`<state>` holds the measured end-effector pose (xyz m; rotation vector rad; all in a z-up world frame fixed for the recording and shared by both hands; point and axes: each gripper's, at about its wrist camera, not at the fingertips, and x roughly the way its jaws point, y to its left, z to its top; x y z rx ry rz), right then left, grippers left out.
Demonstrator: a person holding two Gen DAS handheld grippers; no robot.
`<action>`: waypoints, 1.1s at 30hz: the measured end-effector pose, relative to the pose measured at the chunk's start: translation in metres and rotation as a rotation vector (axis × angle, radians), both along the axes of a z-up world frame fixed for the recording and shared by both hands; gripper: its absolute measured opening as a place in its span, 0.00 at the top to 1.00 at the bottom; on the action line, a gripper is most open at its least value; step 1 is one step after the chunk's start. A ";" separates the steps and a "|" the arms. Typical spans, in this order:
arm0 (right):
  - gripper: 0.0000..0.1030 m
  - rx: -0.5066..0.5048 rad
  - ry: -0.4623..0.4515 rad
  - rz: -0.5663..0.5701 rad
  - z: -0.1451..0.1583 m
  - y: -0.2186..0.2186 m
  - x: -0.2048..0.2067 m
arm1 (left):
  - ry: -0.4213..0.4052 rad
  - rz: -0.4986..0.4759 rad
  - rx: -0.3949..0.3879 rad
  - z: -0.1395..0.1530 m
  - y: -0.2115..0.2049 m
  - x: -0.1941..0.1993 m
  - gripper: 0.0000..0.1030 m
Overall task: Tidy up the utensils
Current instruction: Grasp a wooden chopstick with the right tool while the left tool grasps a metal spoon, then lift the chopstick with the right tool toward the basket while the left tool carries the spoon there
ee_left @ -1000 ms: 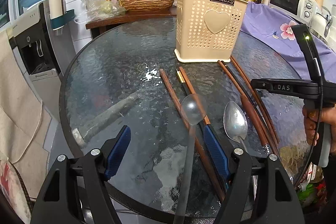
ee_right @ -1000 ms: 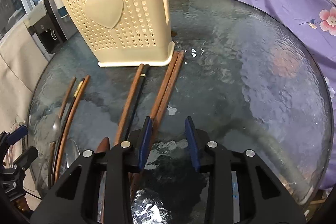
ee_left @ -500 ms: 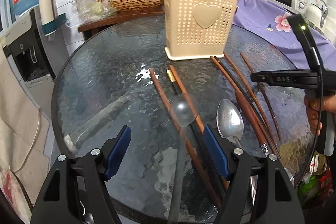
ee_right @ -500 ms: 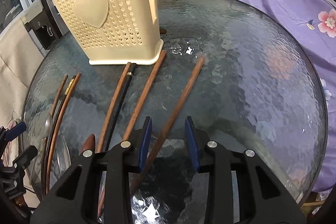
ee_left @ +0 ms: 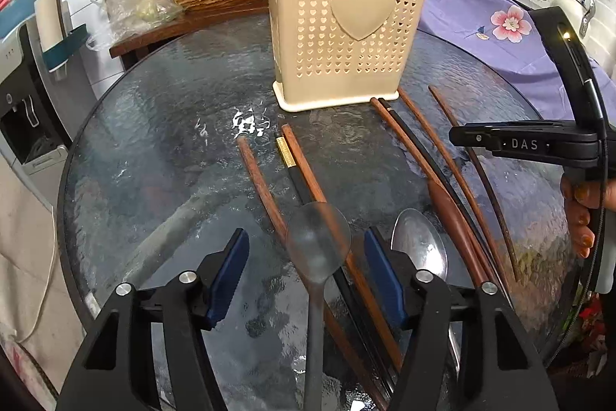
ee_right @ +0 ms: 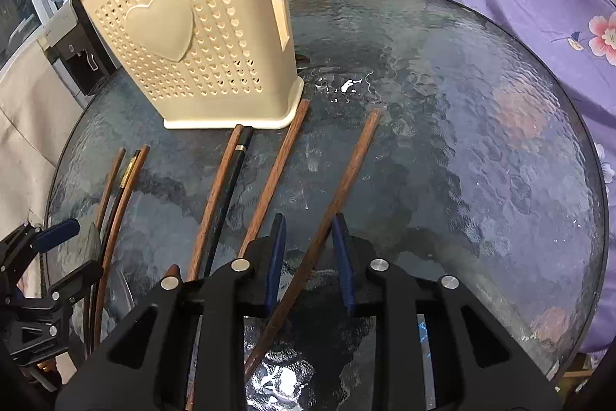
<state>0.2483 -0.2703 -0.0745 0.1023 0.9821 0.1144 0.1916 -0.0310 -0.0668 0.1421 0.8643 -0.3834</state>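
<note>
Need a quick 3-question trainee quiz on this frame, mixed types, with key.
1. True or false: the utensil holder lies tipped over on the glass table.
2. What lies between the pads of the right gripper? A fork; B brown chopstick; C knife.
3. Fill in: between the fingers of the left gripper lies a clear ___.
Key: 1 false, it stands upright. 2 B; the jaws are closing with it between them. 3 clear spoon; the jaws are closing with it between them.
</note>
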 end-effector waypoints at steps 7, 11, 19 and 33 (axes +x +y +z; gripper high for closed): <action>0.77 0.013 0.008 -0.013 0.001 0.002 0.015 | 0.037 -0.023 -0.013 -0.001 -0.003 0.009 0.57; 0.78 0.016 0.005 -0.016 0.001 0.003 0.014 | 0.058 -0.028 -0.015 -0.004 -0.003 0.013 0.64; 0.87 0.010 -0.002 -0.014 0.000 0.005 0.014 | 0.059 -0.023 -0.027 -0.006 -0.003 0.015 0.66; 0.93 0.048 -0.016 -0.046 -0.002 -0.009 0.020 | 0.038 -0.010 -0.032 0.001 -0.001 0.015 0.66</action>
